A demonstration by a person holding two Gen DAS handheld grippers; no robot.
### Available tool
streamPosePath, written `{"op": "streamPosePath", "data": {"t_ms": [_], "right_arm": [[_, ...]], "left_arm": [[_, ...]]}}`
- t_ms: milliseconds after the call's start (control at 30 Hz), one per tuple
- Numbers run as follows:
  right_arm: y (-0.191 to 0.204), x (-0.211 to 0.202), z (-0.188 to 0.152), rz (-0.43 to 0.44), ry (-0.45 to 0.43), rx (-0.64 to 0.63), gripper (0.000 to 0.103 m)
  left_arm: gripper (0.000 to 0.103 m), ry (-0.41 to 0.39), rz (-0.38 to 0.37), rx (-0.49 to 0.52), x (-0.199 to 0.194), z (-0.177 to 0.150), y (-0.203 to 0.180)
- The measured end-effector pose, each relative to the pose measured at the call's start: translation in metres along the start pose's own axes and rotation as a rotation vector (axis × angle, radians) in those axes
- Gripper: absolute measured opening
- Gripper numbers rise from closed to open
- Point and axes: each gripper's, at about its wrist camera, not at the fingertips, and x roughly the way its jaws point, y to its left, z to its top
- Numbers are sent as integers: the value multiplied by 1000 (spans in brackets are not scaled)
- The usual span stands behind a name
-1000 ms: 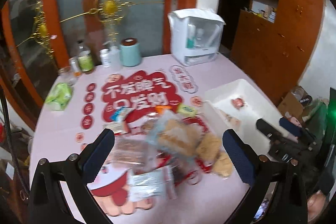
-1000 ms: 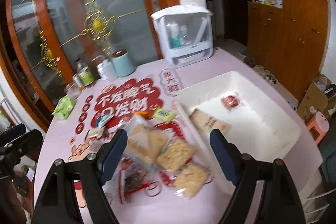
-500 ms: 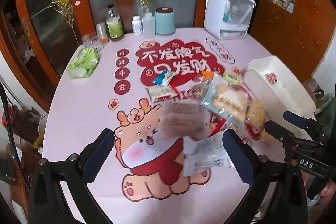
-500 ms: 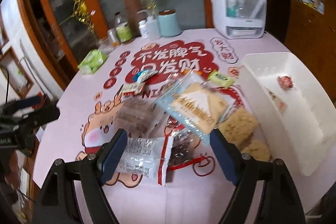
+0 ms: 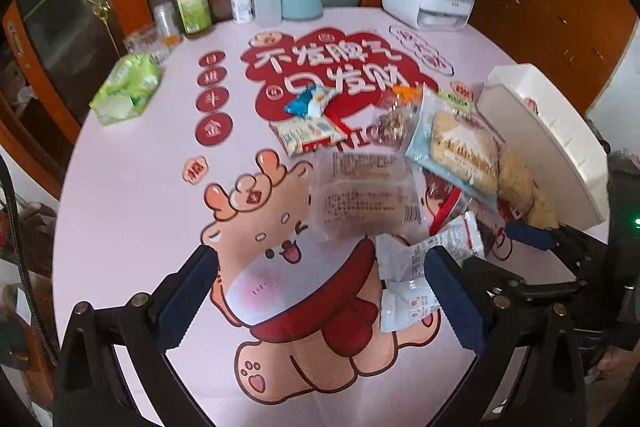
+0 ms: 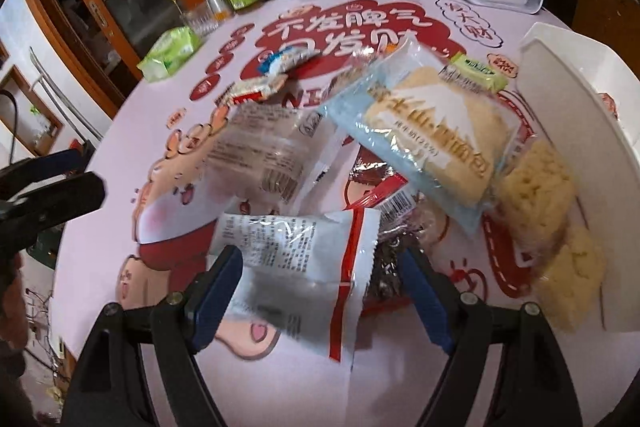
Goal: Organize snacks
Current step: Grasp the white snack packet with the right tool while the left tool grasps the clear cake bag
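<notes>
We are holding both grippers spread, right gripper [image 6: 320,283] straddling a white packet [image 6: 304,263], left gripper [image 5: 320,291] hovering over the table [image 5: 132,195], bin [image 5: 548,143] beside the snacks.

The bench [image 5: 120,195] is covered in pale pink, printed with red patches, white characters and a cartoon deer. A light-blue bread packet [image 6: 424,139], a white, red-striped packet [image 6: 304,259] and a green tissue pack [image 5: 126,89] are seen. The fingers [image 5: 188,301] are padded dark blue.
</notes>
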Motion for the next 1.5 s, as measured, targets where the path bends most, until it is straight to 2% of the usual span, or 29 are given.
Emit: {"op": "streamPosePath", "data": {"t_ms": [100,200,300,367,433,500,567,800,1033,1233,1500], "right_arm": [[0,17,1,16,26,-4,82],[4,22,5,40,10,-30,82],[10,26,7,61,6,-73,78],[15,22,7,82,-8,-106,58],[15,17,9,98,-19,-110,33],[8,12,15,154,-8,-72,17],[1,6,19,160,-6,-44,17],[-21,-26,36,121,-82,-15,15],[-50,-52,48,38,-112,10,14],[-75,-64,52,20,-126,41,14],[-92,-56,52,55,-100,68,14]], "left_arm": [[102,18,-13,8,9,-3,2],[102,27,-21,26,15,-2,4],[102,35,-29,35,20,0,5],[102,47,-41,33,26,3,6],[102,55,-54,25,31,6,8],[102,64,-70,16,37,9,9],[102,71,-79,12,43,12,8],[102,113,-128,17,71,30,-10],[102,156,-114,6,107,57,-32],[102,215,-55,-23,134,66,-46],[103,275,64,-27,162,64,-56]]}}
